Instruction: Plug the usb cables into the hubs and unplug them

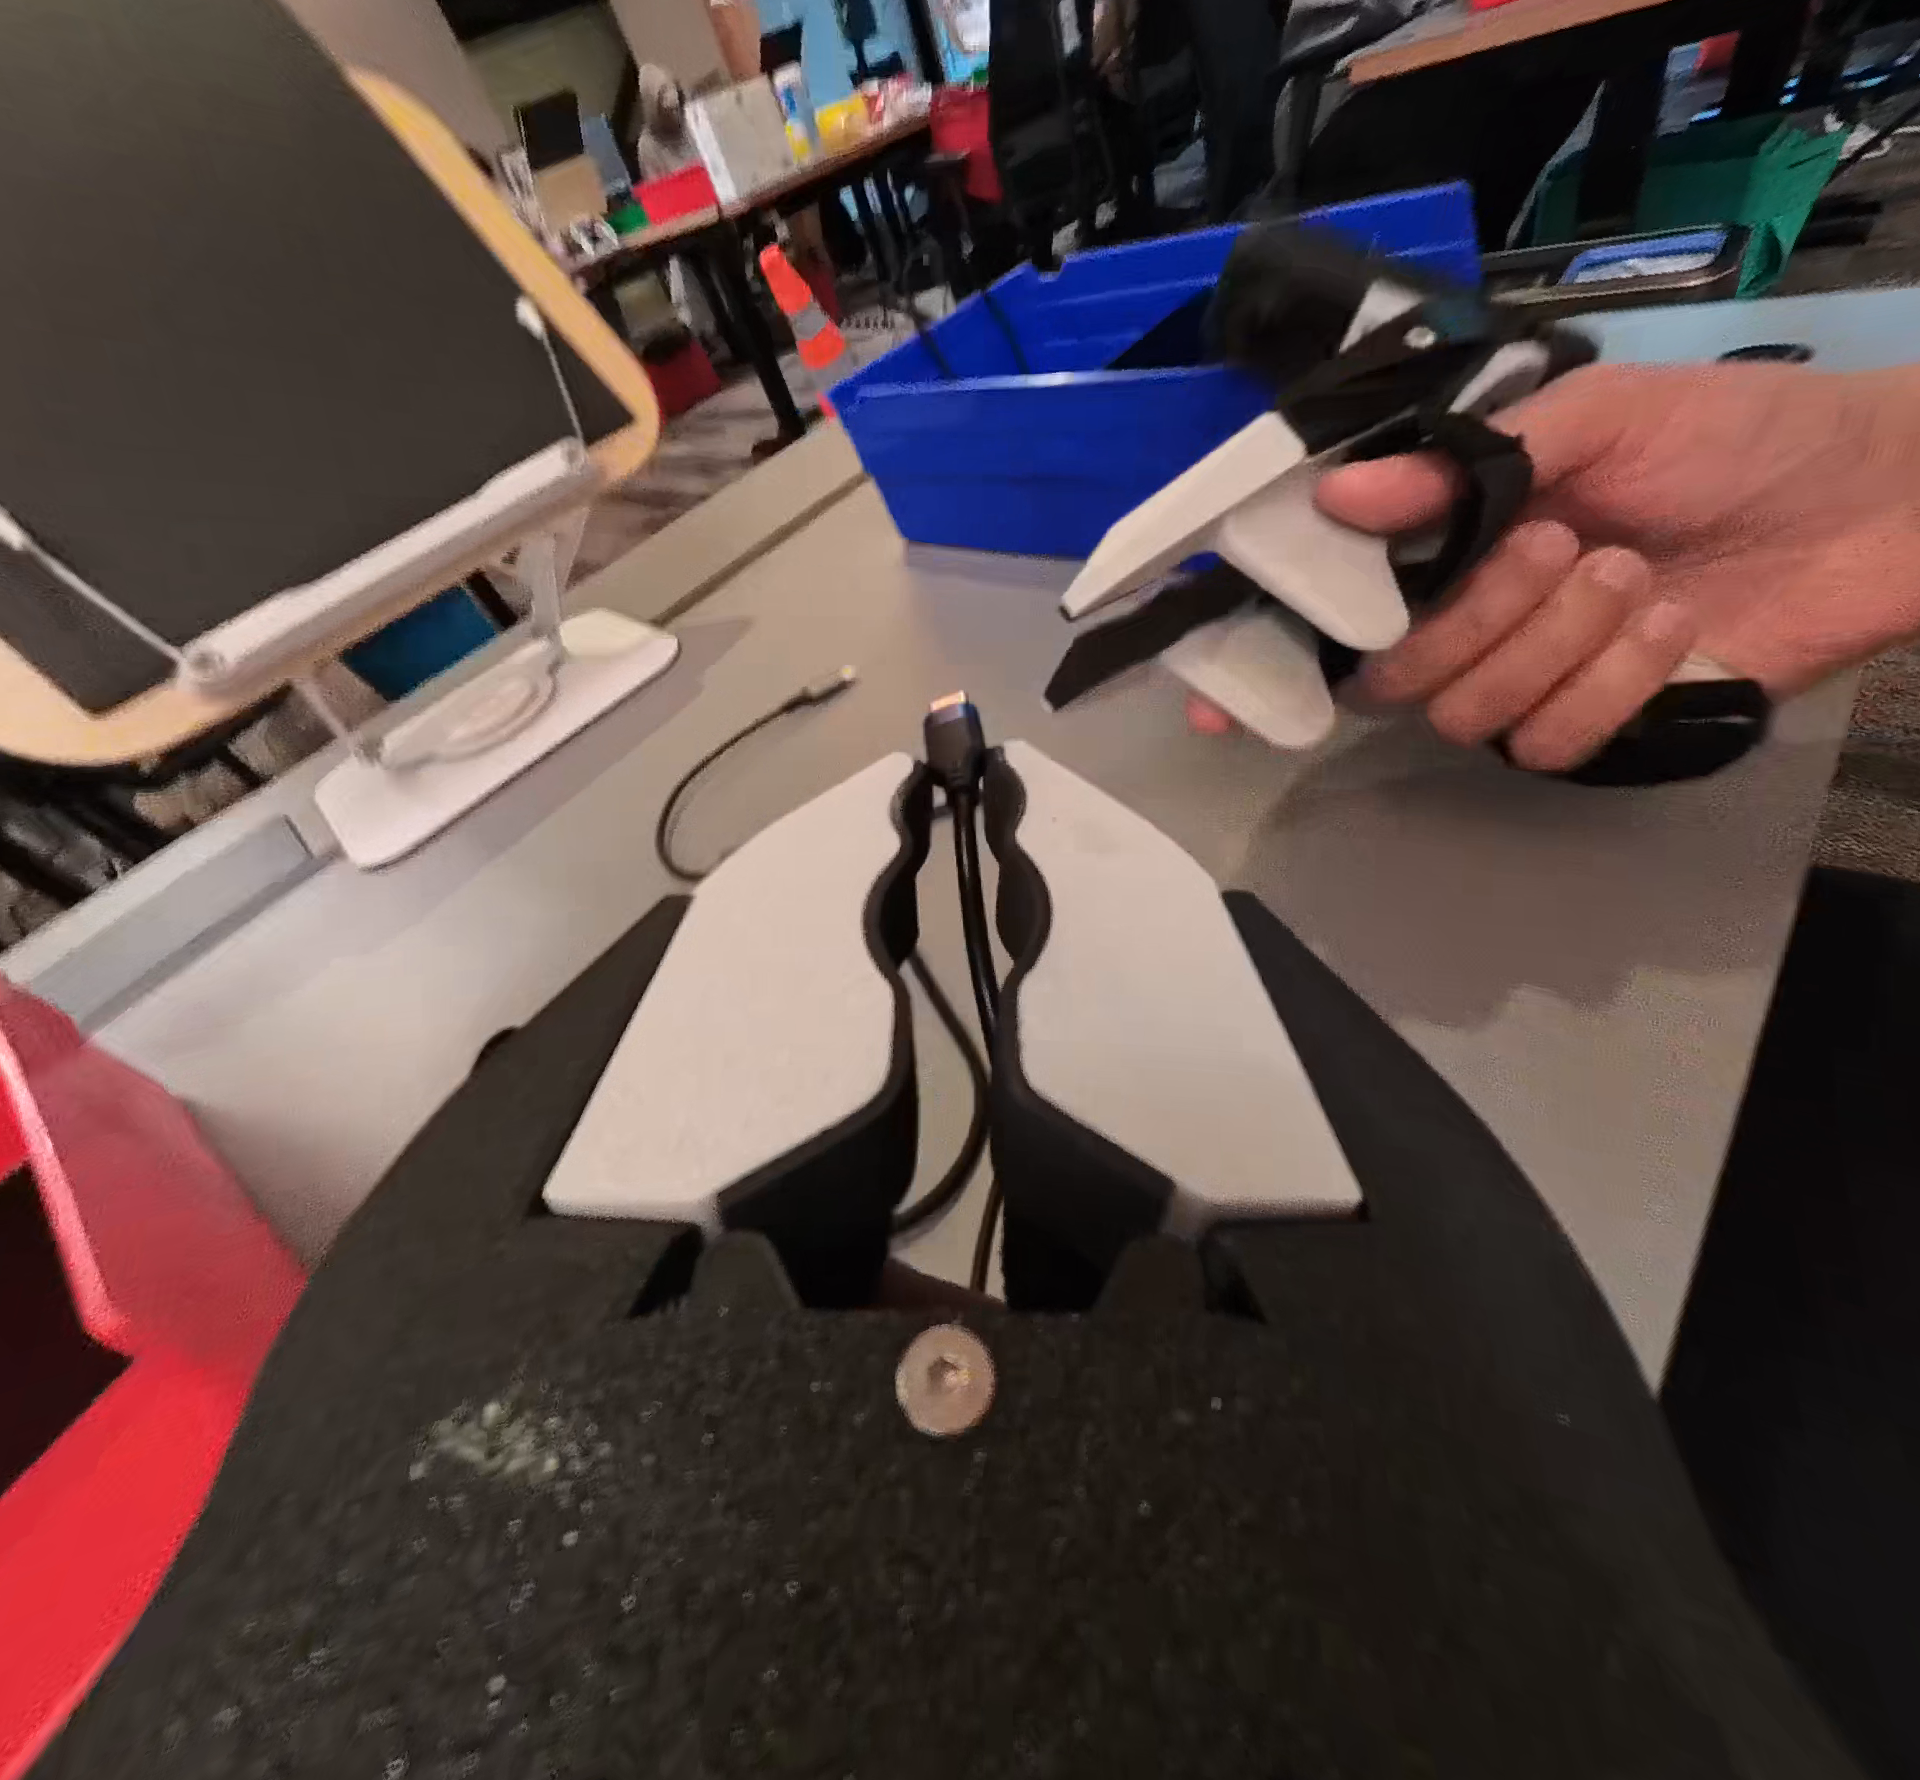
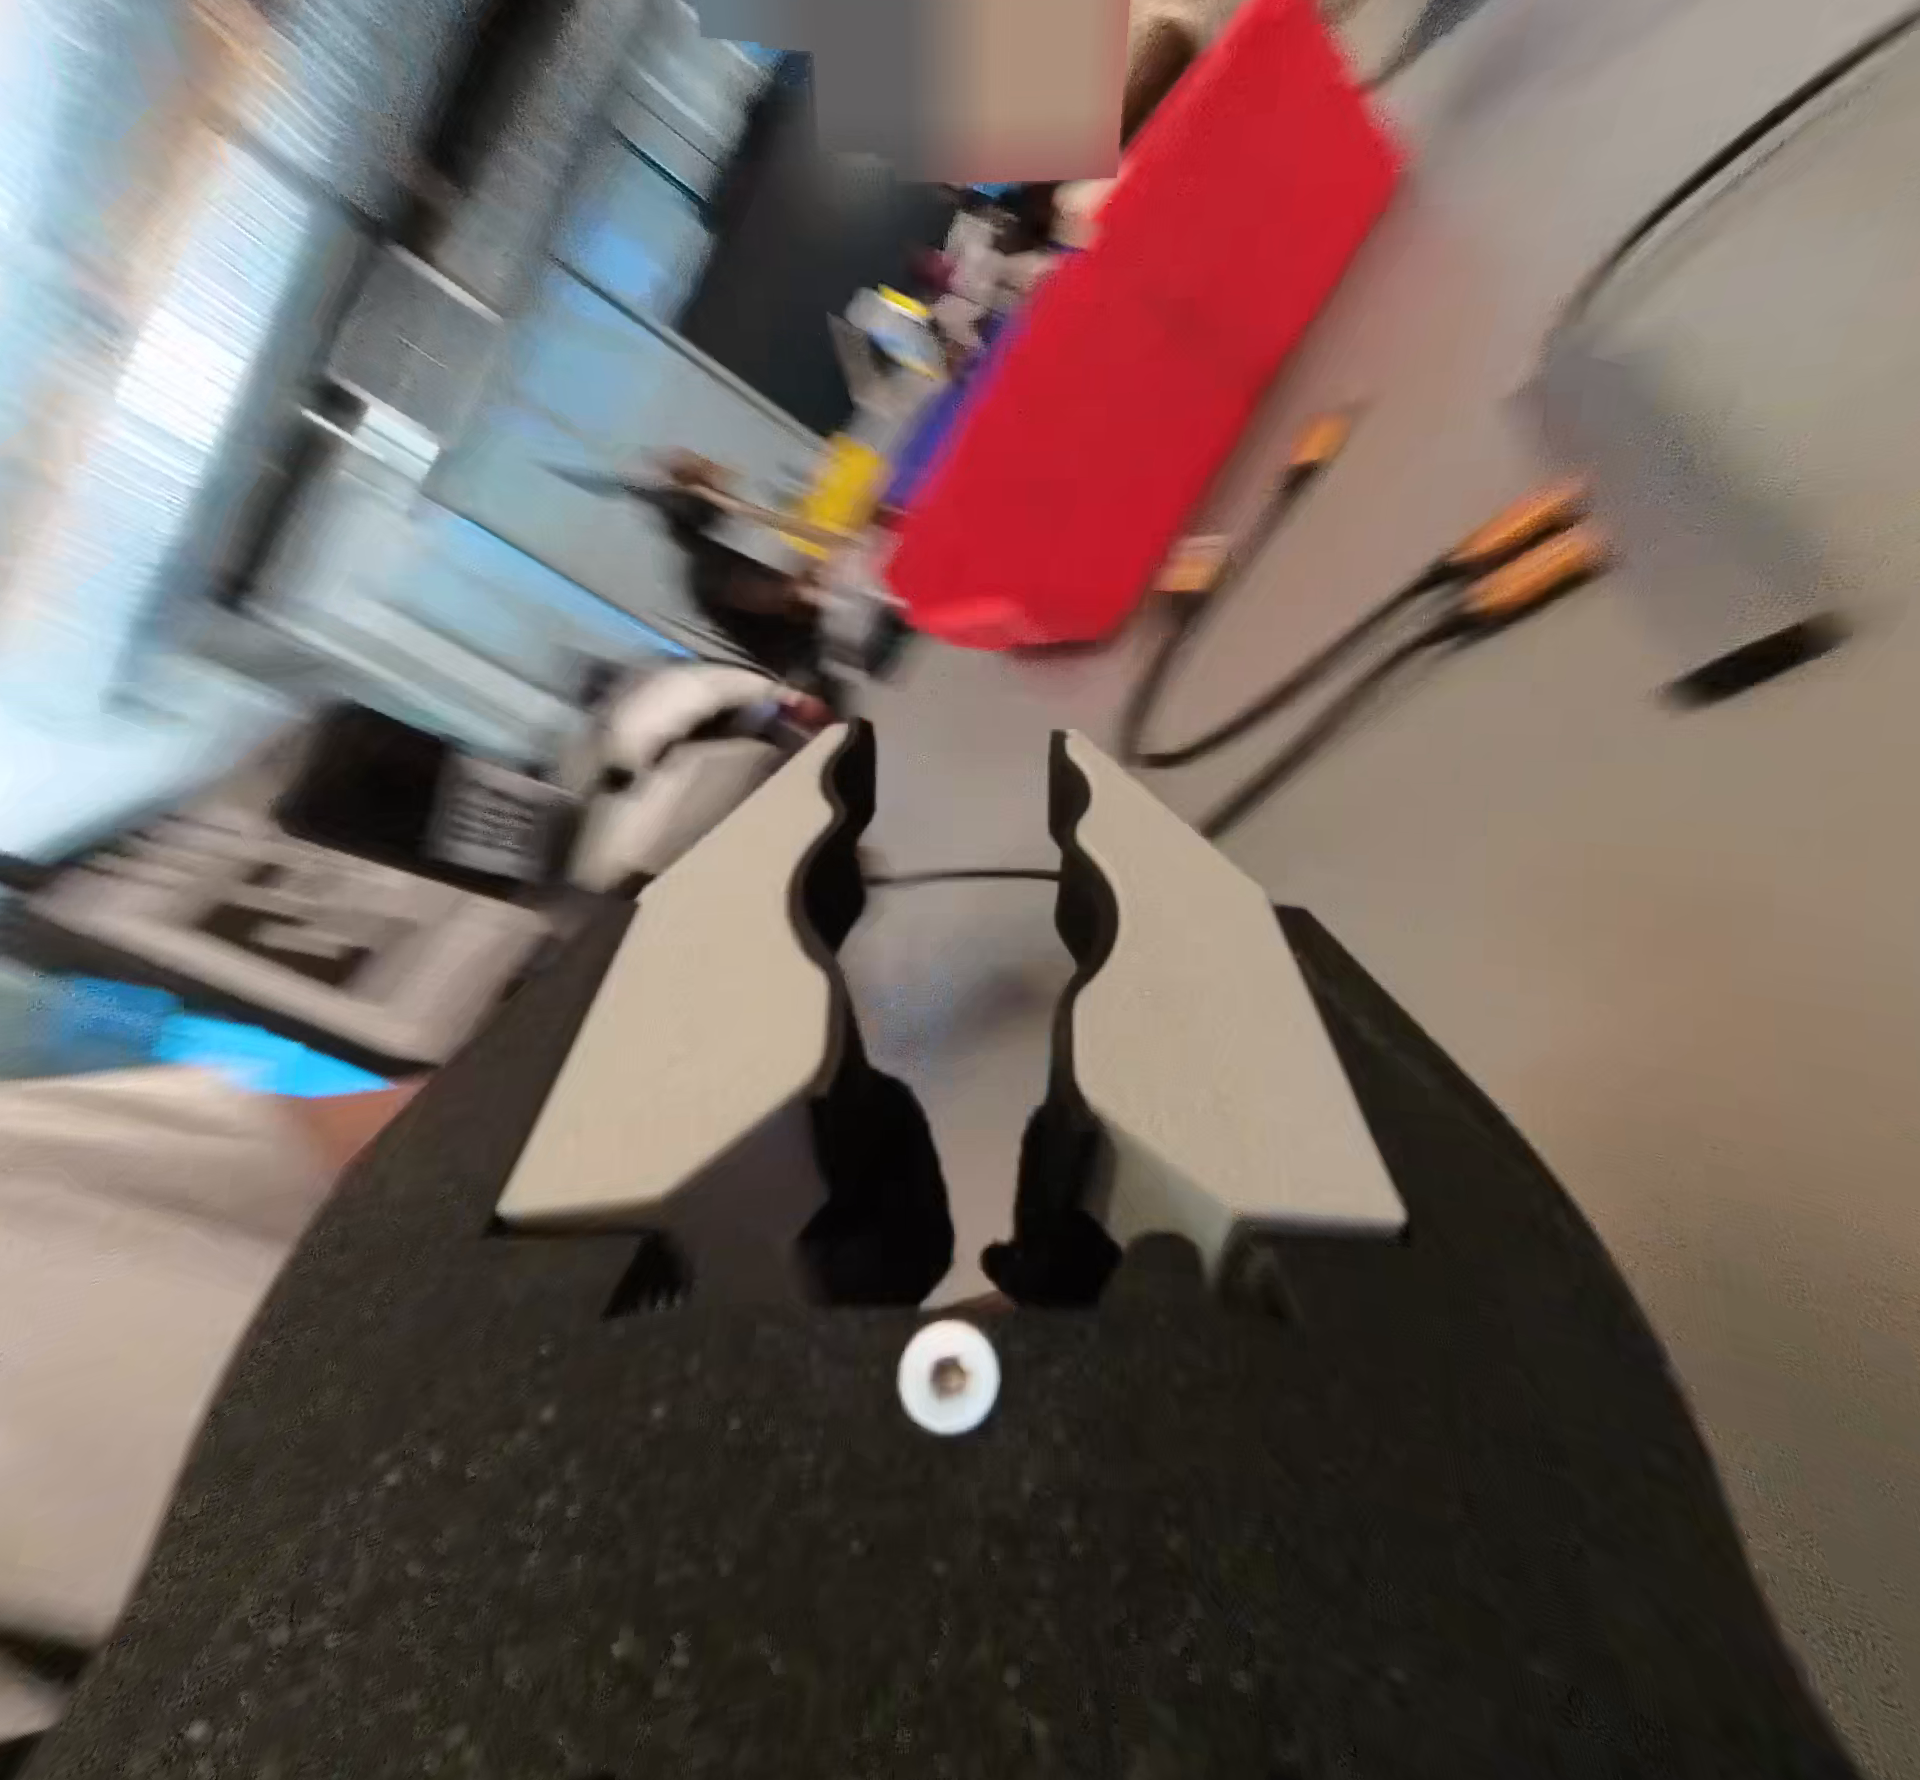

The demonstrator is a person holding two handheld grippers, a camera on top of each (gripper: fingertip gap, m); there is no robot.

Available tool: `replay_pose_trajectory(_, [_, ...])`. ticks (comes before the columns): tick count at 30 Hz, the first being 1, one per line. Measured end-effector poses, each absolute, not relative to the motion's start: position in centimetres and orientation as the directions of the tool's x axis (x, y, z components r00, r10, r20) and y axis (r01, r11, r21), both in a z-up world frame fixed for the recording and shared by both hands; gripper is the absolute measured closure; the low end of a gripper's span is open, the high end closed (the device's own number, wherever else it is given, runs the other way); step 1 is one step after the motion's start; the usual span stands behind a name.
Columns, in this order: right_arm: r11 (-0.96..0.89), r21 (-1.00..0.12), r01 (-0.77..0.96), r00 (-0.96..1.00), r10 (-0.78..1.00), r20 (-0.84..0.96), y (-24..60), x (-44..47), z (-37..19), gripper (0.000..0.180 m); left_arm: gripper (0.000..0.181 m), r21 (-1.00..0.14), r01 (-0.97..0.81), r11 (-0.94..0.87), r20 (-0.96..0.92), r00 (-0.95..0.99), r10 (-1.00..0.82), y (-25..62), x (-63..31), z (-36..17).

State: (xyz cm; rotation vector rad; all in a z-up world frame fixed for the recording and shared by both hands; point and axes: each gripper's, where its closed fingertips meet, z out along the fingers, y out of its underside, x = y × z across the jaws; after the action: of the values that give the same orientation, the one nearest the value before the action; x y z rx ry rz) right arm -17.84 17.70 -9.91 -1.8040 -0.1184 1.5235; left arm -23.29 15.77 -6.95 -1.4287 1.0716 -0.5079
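Left wrist view, left tongs [image 1: 956,759] pinching black usb cable [image 1: 954,728], silver tip forward

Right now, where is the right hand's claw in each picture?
Left wrist view: the right claw sits middle-right, open, above the grey table.
Right wrist view: the right claw fills the bottom middle, open.
Shared landmark: the grey table.
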Motion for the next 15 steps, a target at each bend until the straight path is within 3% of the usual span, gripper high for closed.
replay_pose_trajectory(2, [-0.584, -0.806, -0.100, 0.632, 0.588, -0.505, 20.0, -16.4, -13.5, 0.143, 0.171, -0.942, -0.329, 0.067, -0.232, 0.494, -0.838, 16.9, -23.8, -8.4])
replay_pose_trajectory(3, [-0.519, -0.851, 0.078, 0.741, 0.601, -0.299, 21.2, -15.2, -15.1, 0.140, 0.171, -0.940, -0.340, 0.022, -0.198, 0.494, -0.847, 17.1, -23.8, -9.2])
replay_pose_trajectory(6, [-0.375, -0.799, 0.470, 0.792, 0.579, 0.194, 24.3, -12.2, -17.7, 0.139, 0.171, -0.934, -0.352, -0.058, -0.128, 0.482, -0.867, 17.1, -23.4, -10.8])
replay_pose_trajectory(8, [-0.398, -0.759, 0.516, 0.783, 0.578, 0.229, 25.5, -11.9, -18.5, 0.135, 0.171, -0.930, -0.359, -0.076, -0.113, 0.478, -0.871, 17.0, -23.2, -11.4])
replay_pose_trajectory(12, [-0.522, -0.724, 0.452, 0.788, 0.613, 0.051, 26.4, -12.7, -19.9, 0.136, 0.171, -0.923, -0.369, -0.106, -0.085, 0.466, -0.881, 16.8, -22.8, -12.1])
replay_pose_trajectory(15, [-0.538, -0.727, 0.426, 0.787, 0.617, 0.004, 26.7, -12.6, -19.9, 0.155, 0.171, -0.913, -0.383, -0.141, -0.062, 0.472, -0.880, 17.1, -22.5, -12.9])
